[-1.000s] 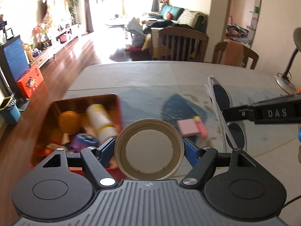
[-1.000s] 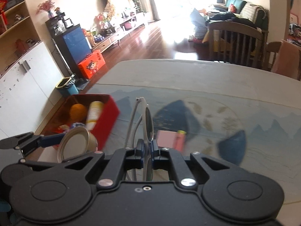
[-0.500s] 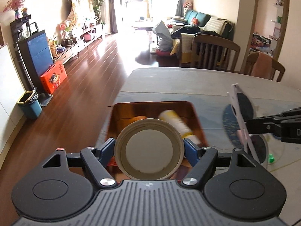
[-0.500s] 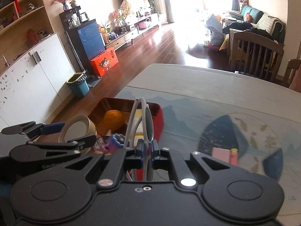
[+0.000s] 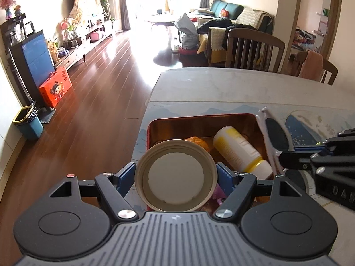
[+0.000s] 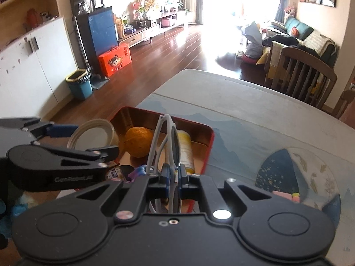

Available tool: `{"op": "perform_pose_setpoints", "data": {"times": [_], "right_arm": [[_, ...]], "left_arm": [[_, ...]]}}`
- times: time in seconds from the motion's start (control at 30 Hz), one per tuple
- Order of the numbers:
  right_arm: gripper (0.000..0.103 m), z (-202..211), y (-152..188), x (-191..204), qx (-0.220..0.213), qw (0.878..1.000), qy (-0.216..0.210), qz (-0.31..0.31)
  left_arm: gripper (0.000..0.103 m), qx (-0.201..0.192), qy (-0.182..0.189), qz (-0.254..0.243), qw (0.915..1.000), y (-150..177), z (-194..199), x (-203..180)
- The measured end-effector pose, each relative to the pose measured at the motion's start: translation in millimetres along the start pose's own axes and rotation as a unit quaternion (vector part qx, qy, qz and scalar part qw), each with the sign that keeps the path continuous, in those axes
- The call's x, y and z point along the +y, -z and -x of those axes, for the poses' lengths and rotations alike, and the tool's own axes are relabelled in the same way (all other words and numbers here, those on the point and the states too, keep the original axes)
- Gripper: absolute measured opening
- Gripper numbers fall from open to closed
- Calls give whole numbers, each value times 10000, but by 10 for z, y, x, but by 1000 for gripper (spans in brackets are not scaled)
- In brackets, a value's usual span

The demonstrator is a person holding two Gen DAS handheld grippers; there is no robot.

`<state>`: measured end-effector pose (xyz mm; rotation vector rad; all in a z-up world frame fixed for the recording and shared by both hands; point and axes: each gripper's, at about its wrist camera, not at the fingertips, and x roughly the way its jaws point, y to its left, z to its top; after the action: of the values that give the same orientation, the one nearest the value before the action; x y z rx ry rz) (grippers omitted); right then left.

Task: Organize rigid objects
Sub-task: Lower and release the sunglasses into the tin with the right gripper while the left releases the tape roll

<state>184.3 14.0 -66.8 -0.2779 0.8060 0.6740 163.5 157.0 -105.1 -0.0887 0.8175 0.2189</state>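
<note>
Left wrist view shows your left gripper (image 5: 175, 175) clamped on the lid (image 5: 175, 175) at lower centre, above the tin (image 5: 199, 117). Your right gripper (image 6: 173, 172) pinches the sunglasses (image 6: 170, 141) over it. Bottle (image 5: 240, 148) and orange (image 6: 138, 141) are in; both held items and the pink block (image 6: 286, 196), lower right, are left.

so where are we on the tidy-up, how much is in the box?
Done: orange, yellow-white bottle and some small items lie in the red box. In hand: left hand-held gripper holds a beige lid, right hand-held gripper holds white sunglasses, both over the box. Left: release both; pink item is on the table.
</note>
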Motion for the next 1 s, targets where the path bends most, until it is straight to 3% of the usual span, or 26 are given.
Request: {"op": "perform_pose_setpoints", "data": {"times": [0.47,1.0], "right_arm": [[8,-259,76,192,287,9992,203,191],[28,-55,149,133,281,9993,-220,-132]], "left_arm": [[77,168,191,-349,9991,79,-212,-55],[78,136,53,-451,9989,95,-221,-143]]}}
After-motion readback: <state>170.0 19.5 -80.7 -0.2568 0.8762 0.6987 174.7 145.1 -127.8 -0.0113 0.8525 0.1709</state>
